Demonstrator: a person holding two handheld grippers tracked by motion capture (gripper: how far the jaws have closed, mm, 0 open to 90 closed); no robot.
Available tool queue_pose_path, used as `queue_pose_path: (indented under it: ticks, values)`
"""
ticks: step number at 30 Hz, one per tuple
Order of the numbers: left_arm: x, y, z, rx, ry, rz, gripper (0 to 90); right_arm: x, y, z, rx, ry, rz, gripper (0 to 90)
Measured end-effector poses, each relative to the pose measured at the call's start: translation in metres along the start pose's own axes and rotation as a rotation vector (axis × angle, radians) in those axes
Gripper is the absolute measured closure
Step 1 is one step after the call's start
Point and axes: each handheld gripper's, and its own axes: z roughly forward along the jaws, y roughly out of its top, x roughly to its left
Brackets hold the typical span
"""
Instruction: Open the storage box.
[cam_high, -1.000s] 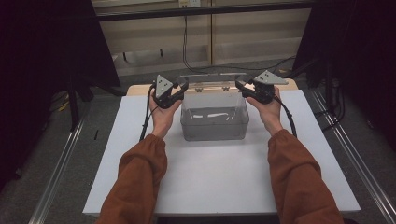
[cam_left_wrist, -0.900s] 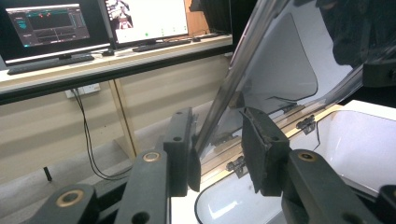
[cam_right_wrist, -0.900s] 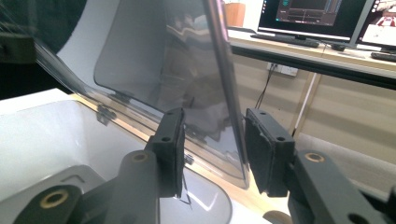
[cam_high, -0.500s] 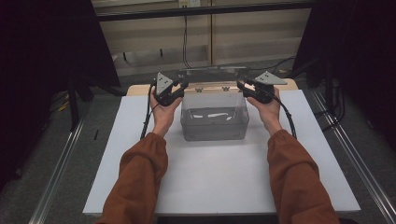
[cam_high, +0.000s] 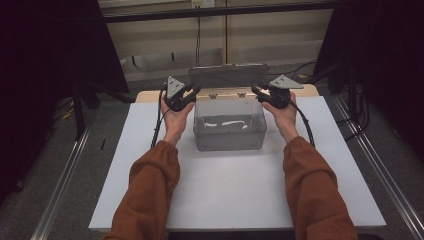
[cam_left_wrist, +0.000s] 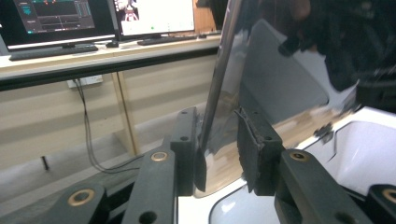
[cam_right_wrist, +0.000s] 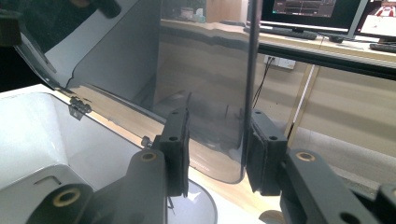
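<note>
Up close, left hand-held gripper (cam_left_wrist: 219, 154) and right hand-held gripper (cam_right_wrist: 217, 149) straddle raised lid (cam_high: 228, 76), jaws parted; monitors (cam_left_wrist: 56, 21) behind.

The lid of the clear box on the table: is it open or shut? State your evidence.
Open. The lid stands raised behind the box on its back hinges, with the left gripper and right gripper at its side edges.

I have both forearms stretched forward in rust-orange sleeves, roughly parallel and well apart. My left hand (cam_high: 175, 117) holds the left gripper (cam_high: 192, 95), its grey three-cornered plate tilted up and its jaws pointing inward to the right. My right hand (cam_high: 284, 114) holds the right gripper (cam_high: 257, 91), pointing inward to the left. On each gripper the jaws stand parted, a gap between the pads.
</note>
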Motion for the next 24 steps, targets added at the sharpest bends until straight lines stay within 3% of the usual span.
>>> queue_pose_path:
  ticks: [4, 8, 11, 13, 16, 18, 24]
  values:
    - [0.004, -0.006, 0.004, 0.011, 0.002, -0.04, 66.0, -0.001, 0.001, 0.0, 0.006, 0.004, -0.003, 65.2]
    - [0.004, -0.008, 0.006, 0.015, -0.005, -0.049, 63.8, -0.002, 0.001, 0.0, 0.008, 0.009, -0.005, 65.6]
    - [0.004, -0.007, 0.009, 0.034, -0.022, -0.034, 60.1, -0.003, 0.001, 0.0, 0.014, 0.009, -0.007, 65.9]
    - [0.004, -0.006, 0.011, 0.041, -0.023, -0.025, 60.1, -0.003, 0.002, 0.001, 0.011, 0.006, -0.004, 66.6]
    - [0.005, -0.007, 0.012, 0.036, -0.036, -0.073, 60.9, -0.005, 0.003, 0.003, 0.013, 0.001, 0.004, 68.3]
    - [0.007, -0.007, 0.012, 0.054, -0.033, -0.052, 61.4, -0.005, 0.003, 0.003, 0.014, 0.0, 0.006, 68.3]
    - [0.011, -0.013, 0.019, 0.07, -0.046, -0.09, 62.1, -0.008, 0.003, 0.004, 0.014, 0.008, 0.018, 69.0]
